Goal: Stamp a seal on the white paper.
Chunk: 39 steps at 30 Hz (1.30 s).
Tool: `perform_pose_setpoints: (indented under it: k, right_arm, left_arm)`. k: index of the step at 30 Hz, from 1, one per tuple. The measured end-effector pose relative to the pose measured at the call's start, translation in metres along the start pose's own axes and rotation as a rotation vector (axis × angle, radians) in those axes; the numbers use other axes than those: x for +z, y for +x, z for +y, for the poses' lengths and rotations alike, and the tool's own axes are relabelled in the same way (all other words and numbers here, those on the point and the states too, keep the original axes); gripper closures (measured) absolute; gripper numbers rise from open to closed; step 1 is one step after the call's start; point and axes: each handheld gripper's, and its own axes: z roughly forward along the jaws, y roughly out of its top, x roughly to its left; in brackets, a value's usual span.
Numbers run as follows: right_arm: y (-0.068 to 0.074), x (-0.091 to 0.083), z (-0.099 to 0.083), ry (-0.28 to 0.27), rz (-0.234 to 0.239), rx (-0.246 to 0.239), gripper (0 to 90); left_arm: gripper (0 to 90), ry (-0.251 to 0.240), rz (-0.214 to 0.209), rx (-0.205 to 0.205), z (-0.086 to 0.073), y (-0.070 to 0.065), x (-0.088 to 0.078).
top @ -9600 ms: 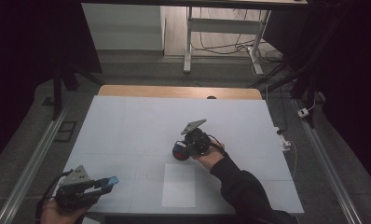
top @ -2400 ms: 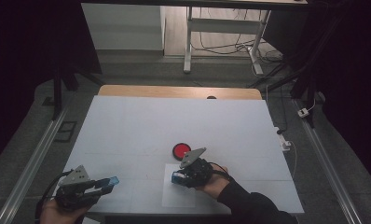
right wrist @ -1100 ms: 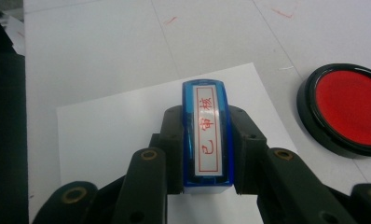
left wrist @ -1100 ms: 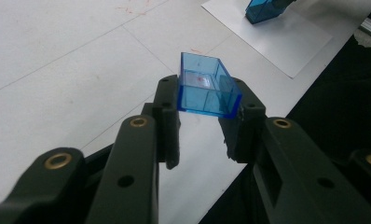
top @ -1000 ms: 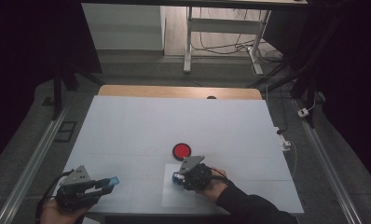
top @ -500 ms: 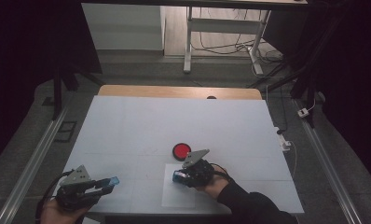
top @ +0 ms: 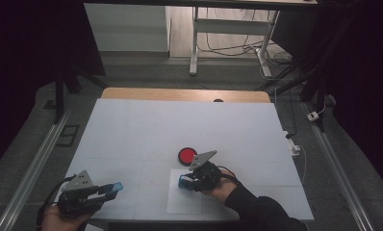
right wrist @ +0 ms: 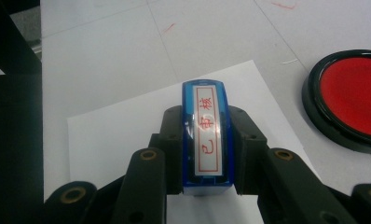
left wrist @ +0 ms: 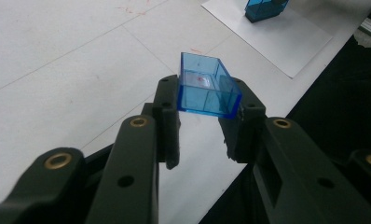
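My right gripper [top: 184,181] is shut on a blue stamp [right wrist: 207,135] whose white label with red characters faces the camera. It holds the stamp over the upper part of a white paper sheet [top: 185,199]; whether the stamp touches the paper I cannot tell. A round red ink pad [top: 187,155] in a black case lies just beyond the sheet, apart from the stamp. At the table's near left corner my left gripper [top: 113,187] is shut on a clear blue stamp cap [left wrist: 207,91], held a little above the table. In the left gripper view the stamp [left wrist: 265,8] and the sheet [left wrist: 277,37] lie far off.
The white table top [top: 180,125] has faint grid lines and a wooden strip [top: 185,94] along its far edge. Metal rails run along both sides. A small white device with a cable [top: 294,147] lies at the right edge.
Since the earliest frame my right gripper has come from the ink pad toward me onto the paper, uncovering the pad. Over the last second it only tilted slightly. My left gripper stayed put.
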Motion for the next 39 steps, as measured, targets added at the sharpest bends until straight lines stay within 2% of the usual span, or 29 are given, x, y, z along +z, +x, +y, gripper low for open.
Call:
perform_pose_setpoints:
  k: [1,6,18,31,39]
  right_arm:
    - [0.0,0.0,0.0,0.004,-0.002,-0.007,69.8]
    - [-0.001,-0.001,0.002,0.006,0.001,0.028,69.6]
    - [0.002,-0.017,0.009,-0.056,-0.027,0.011,69.5]
    - [0.005,-0.031,0.015,-0.075,-0.018,-0.005,69.6]
    - [0.008,-0.041,0.018,-0.102,-0.009,0.004,69.6]
  left_arm:
    - [68.4,0.0,0.001,0.001,0.0,0.0,0.0]
    - [68.4,0.001,0.002,0.002,0.0,0.0,0.0]
    - [68.4,0.002,0.002,0.004,0.0,0.0,0.0]
    - [68.4,0.002,0.001,0.006,0.0,0.0,0.0]
    - [68.4,0.003,0.0,0.006,0.0,0.0,0.0]
